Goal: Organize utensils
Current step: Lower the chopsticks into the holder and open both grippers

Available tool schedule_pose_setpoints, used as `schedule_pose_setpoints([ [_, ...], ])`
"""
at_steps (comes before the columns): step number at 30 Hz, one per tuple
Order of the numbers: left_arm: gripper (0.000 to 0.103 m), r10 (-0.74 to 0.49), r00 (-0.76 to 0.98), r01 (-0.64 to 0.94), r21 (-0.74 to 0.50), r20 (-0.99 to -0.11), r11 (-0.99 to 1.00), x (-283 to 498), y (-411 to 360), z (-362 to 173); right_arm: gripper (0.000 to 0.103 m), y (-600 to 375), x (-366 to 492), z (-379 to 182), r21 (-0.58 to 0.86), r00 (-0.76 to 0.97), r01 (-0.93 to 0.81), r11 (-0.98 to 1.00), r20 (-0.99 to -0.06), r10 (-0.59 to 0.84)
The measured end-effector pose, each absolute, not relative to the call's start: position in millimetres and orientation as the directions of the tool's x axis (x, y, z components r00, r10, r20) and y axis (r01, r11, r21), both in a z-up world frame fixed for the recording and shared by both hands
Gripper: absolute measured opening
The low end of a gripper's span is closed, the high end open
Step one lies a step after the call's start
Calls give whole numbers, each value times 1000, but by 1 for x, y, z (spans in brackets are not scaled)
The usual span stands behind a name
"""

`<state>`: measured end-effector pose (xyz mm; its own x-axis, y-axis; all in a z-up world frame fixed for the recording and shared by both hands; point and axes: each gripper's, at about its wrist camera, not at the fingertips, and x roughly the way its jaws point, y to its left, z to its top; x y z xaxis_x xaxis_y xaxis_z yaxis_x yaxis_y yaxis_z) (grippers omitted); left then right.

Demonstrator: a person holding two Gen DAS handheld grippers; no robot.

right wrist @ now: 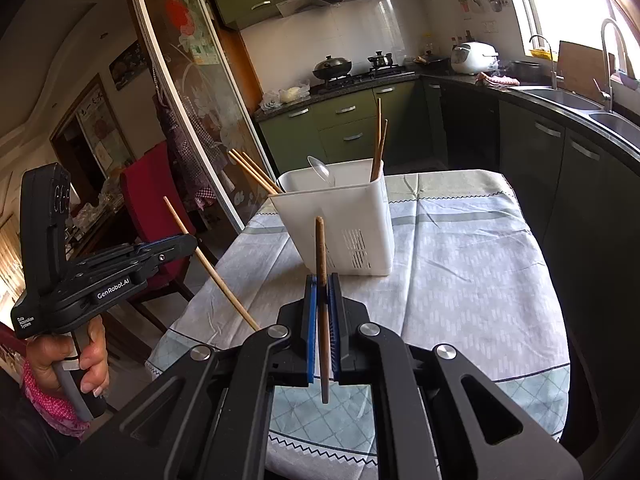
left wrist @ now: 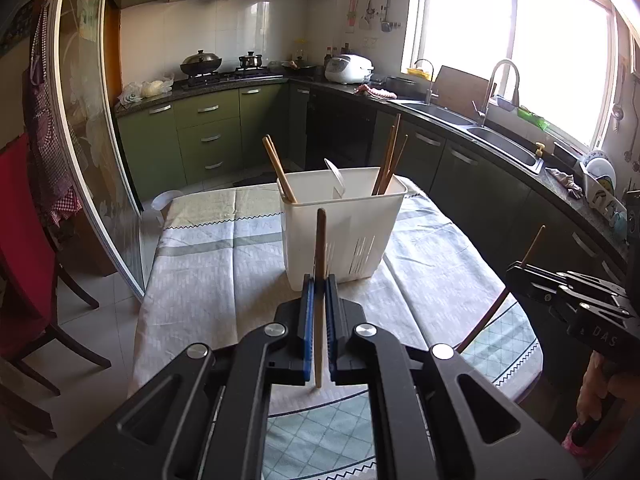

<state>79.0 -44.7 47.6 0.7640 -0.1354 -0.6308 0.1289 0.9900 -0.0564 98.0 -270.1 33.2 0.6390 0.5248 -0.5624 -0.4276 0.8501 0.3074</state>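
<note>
A white utensil holder (left wrist: 340, 232) stands on the cloth-covered table (left wrist: 208, 272); it also shows in the right wrist view (right wrist: 340, 224). It holds light chopsticks (left wrist: 278, 170) at the left, a clear spoon (left wrist: 335, 174) in the middle and darker chopsticks (left wrist: 390, 156) at the right. My left gripper (left wrist: 319, 284) is shut on a light wooden chopstick (left wrist: 320, 248), held upright in front of the holder. My right gripper (right wrist: 323, 284) is shut on a dark wooden chopstick (right wrist: 321, 252), also upright in front of the holder. Each gripper shows from the side in the other's view.
A red chair (left wrist: 24, 264) stands left of the table by a glass sliding door (left wrist: 88, 128). Green kitchen cabinets (left wrist: 208, 136), a stove with a wok (left wrist: 200, 64) and a sink counter (left wrist: 500, 140) run behind and to the right.
</note>
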Motion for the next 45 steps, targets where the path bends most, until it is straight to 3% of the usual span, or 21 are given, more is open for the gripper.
schedule_pose_setpoints([
  [12,5,-222,778,198,-106,-588,974,97,-51,105,6,-258,120,109,218,715,-464,859,-481,508],
  [22,5,-210,894,201,-66,-395,977,114,-62,199,6,-250,168,196,211,807,-450,868,-319,497],
  [27,5,-168,926,162,-45,-338,986,140,-65,211,7,-240,196,205,195,836,-429,882,-285,469],
  [45,5,-138,832,114,-78,-538,990,219,-56,92,7,-211,279,100,229,759,-389,892,-469,451],
])
